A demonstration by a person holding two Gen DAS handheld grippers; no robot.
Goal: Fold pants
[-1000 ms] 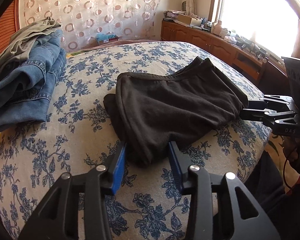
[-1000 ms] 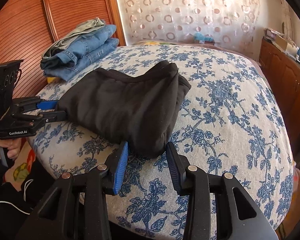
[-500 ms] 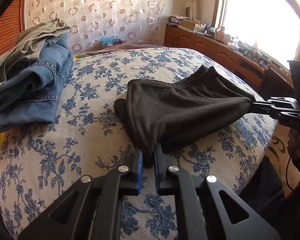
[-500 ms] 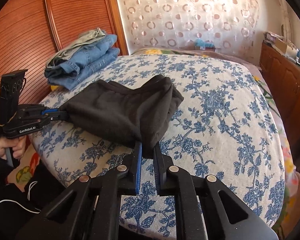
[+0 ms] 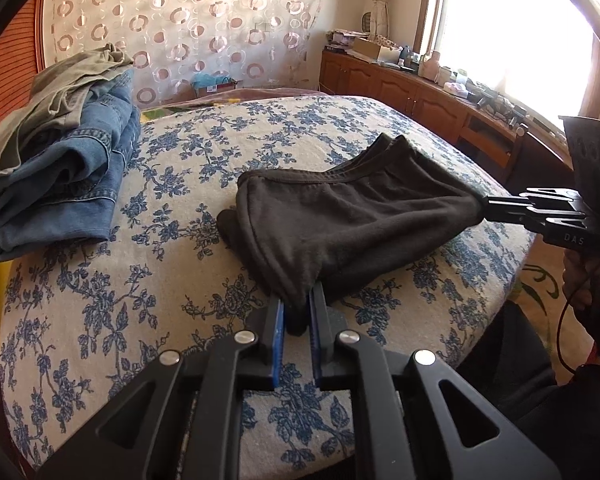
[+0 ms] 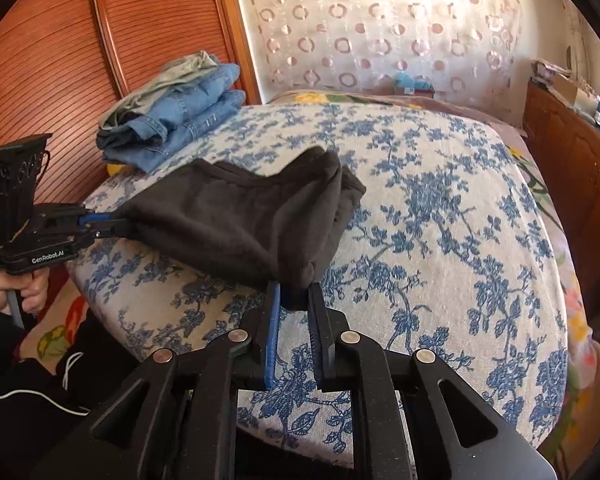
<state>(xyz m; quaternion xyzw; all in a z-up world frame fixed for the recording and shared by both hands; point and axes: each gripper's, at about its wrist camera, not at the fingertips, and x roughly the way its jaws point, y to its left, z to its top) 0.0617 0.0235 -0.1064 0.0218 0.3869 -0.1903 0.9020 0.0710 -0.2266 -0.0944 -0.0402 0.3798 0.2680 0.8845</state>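
Left wrist view. The left claw (image 5: 297,316) was clamped on a bunched corner of the black pants (image 5: 340,224), its blue pads pressed against the cloth. A second earlier those fingers stood wide apart on either side of the same corner; they had since closed and lifted it slightly. The pants lay partly folded on the floral bedspread (image 5: 100,300), near the bed's front edge, their near edge raised and drawn taut. At the right, the right claw (image 5: 485,209) gripped the opposite corner, the fabric stretched to a point where it entered the fingers. A stack of folded jeans (image 5: 64,176), topped by an olive garment (image 5: 60,88), sat well apart at the far left of the bed.

Right wrist view. The right claw (image 6: 294,300) was likewise closed on a dark wad of pants (image 6: 244,224); a second before, it too was open around the cloth. The left claw (image 6: 112,226), held in the person's hand (image 6: 20,290), pinched the far corner at the left. The fabric between the two claws hung clear of the bedspread (image 6: 460,248) along the near edge.

Assessment: both grips appeared secured, so the garment seemed ready to be carried over for the next fold. The bunched holds could slip or leave creases.
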